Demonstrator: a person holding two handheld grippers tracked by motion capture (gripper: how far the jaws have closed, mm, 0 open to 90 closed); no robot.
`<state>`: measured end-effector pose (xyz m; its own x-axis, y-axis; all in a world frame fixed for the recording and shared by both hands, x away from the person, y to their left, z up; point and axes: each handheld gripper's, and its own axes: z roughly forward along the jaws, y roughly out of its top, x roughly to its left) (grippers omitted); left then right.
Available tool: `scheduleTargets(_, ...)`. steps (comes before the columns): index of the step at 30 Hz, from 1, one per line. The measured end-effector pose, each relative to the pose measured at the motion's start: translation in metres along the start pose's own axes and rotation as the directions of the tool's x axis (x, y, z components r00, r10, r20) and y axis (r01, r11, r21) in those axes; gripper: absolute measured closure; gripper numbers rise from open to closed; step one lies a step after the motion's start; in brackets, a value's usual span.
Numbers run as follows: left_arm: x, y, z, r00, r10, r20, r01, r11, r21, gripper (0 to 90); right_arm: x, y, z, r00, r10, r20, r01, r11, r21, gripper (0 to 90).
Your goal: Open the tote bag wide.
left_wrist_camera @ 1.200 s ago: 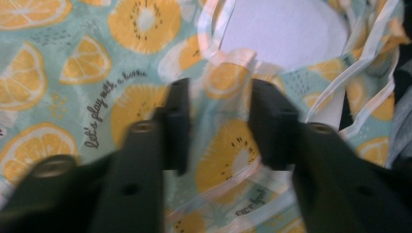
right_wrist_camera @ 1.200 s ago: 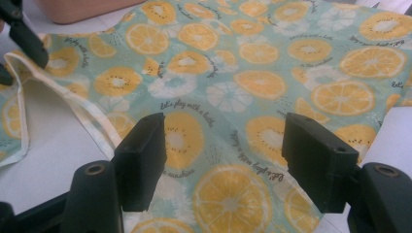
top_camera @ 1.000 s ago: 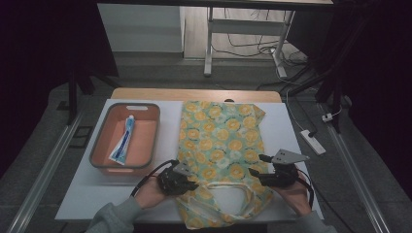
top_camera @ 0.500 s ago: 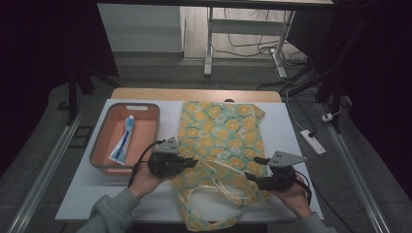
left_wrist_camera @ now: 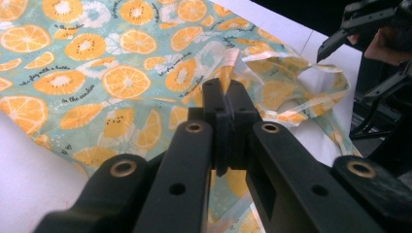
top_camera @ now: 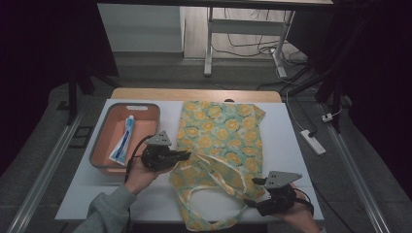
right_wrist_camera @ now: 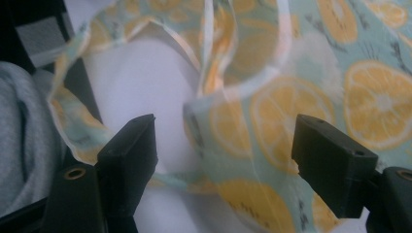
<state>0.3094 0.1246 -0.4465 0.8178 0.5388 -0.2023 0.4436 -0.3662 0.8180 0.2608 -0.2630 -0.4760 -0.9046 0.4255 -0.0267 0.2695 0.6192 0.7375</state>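
In the high view, one orange-print tote bag (top_camera: 221,155) lies flat on the white table (top_camera: 291,145), its mouth and two handles turned toward the person. The left gripper (top_camera: 187,155) is at the bag's left edge, lifted a little off the table, its jaws clenched on one handle strap (top_camera: 206,162) that runs up from the bag to its tips. The right gripper (top_camera: 252,196) sits at the bag's near right corner, just beside the cloth, with its jaws spread; they have just been opening, and nothing is pinched by them. Left of the bag stands one pink tray (top_camera: 145,109), and in it lies one toothpaste tube (top_camera: 124,141). There are two grippers, one in each hand.

In the left gripper view, the two black jaws meet tightly at the centre, and the pale strap (left_wrist_camera: 228,63) rises from between their tips toward the bag's opening. The bag's cloth (left_wrist_camera: 97,73), printed with orange slices, spreads beyond and to the left. The other gripper (left_wrist_camera: 340,36) shows at the upper right, its jaws apart.

In the right gripper view, the jaws stand wide apart at the bottom. The bag's hem and cloth (right_wrist_camera: 252,126) lie between and beyond them without touching either pad. A looped handle (right_wrist_camera: 214,53) curls above over the white tabletop (right_wrist_camera: 145,77). A grey sleeve (right_wrist_camera: 22,136) shows at the left edge.
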Motion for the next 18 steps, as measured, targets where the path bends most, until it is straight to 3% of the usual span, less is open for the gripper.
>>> scheduleTargets(5, 0.003, 0.0, 0.0, 0.9998, -0.013, 0.014, 0.013, 0.9999, -0.006, 88.8, -0.001, -0.003, 0.011, 0.9992, -0.021, 0.034, 0.02, 0.999, 0.039, 29.6)
scheduleTargets(6, 0.003, 0.0, 0.0, 0.9998, -0.014, 0.015, 0.014, 0.9999, -0.006, 88.7, -0.002, -0.001, 0.018, 0.9951, -0.057, 0.08, 0.051, 0.9957, 0.078, 41.0)
scheduleTargets(7, 0.003, 0.0, 0.0, 0.9998, -0.014, 0.015, 0.014, 0.9999, -0.006, 88.7, -0.002, -0.001, 0.018, 0.9951, -0.057, 0.08, 0.051, 0.9957, 0.078, 41.0)
scheduleTargets(8, 0.003, 0.0, 0.0, 0.9998, -0.012, 0.017, 0.012, 0.9999, -0.006, 88.7, -0.006, 0.003, 0.021, 0.9913, -0.069, 0.112, 0.06, 0.9947, 0.084, 63.7)
scheduleTargets(9, 0.003, 0.0, 0.0, 0.9998, -0.012, 0.017, 0.012, 0.9999, -0.006, 88.7, -0.006, 0.003, 0.021, 0.9913, -0.069, 0.112, 0.06, 0.9947, 0.084, 63.7)
scheduleTargets(10, 0.002, 0.001, -0.001, 0.9997, -0.013, 0.019, 0.013, 0.9998, -0.014, 88.7, -0.01, 0.008, 0.022, 0.9905, -0.07, 0.118, 0.059, 0.9938, 0.094, 83.8)
scheduleTargets(11, 0.002, 0.001, -0.001, 0.9997, -0.013, 0.019, 0.013, 0.9998, -0.014, 88.7, -0.01, 0.008, 0.022, 0.9905, -0.07, 0.118, 0.059, 0.9938, 0.094, 83.8)
scheduleTargets(12, 0.002, 0.002, -0.003, 0.9998, -0.011, 0.017, 0.011, 0.9997, -0.021, 88.7, -0.012, 0.016, 0.021, 0.9889, -0.088, 0.12, 0.078, 0.9931, 0.088, 89.1)
scheduleTargets(14, 0.002, 0.003, -0.005, 0.9999, -0.011, 0.01, 0.011, 0.9995, -0.03, 88.7, -0.011, 0.027, 0.015, 0.9937, -0.08, 0.078, 0.078, 0.9965, 0.032, 89.4)
scheduleTargets(15, 0.002, 0.003, -0.005, 0.9999, -0.011, 0.01, 0.011, 0.9995, -0.03, 88.7, -0.011, 0.027, 0.015, 0.9937, -0.08, 0.078, 0.078, 0.9965, 0.032, 89.4)
scheduleTargets(16, 0.004, 0.006, -0.007, 0.9999, -0.013, -0.003, 0.013, 0.9991, -0.041, 88.7, -0.007, 0.042, 0.005, 0.9939, -0.093, 0.059, 0.096, 0.9948, -0.034, 89.4)
scheduleTargets(17, 0.004, 0.006, -0.007, 0.9999, -0.013, -0.003, 0.013, 0.9991, -0.041, 88.7, -0.007, 0.042, 0.005, 0.9939, -0.093, 0.059, 0.096, 0.9948, -0.034, 89.4)
scheduleTargets(18, 0.007, 0.008, -0.008, 0.9998, -0.015, -0.012, 0.014, 0.9986, -0.05, 88.7, -0.002, 0.056, -0.005, 0.9912, -0.118, 0.06, 0.123, 0.9886, -0.087, 89.4)
